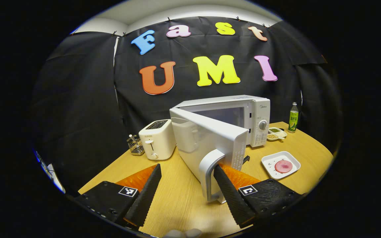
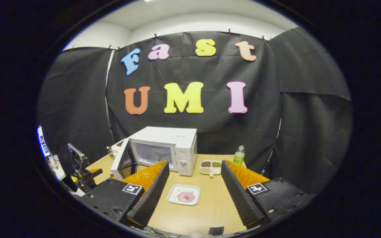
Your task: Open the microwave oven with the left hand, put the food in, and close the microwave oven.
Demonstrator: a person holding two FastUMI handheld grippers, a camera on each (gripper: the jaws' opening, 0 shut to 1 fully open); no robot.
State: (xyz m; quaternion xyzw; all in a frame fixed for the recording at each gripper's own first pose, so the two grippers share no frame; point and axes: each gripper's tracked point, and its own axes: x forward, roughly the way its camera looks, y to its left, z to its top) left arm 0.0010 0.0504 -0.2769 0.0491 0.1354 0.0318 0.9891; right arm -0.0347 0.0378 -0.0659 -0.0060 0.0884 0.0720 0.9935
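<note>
Microwave door swung part open; left gripper spread, one finger hooked in handle. Right gripper spread, empty. Food on plate, near; loading and closing remain.

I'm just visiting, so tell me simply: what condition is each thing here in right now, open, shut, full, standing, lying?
microwave door: swung partly open, one finger of the left gripper hooked behind its handle.
microwave: upright, cavity showing.
white plate: flat on the table, holding a pink slice of food.
right gripper: open, holding nothing.
toaster: upright.
green bottle: upright, capped.
</note>
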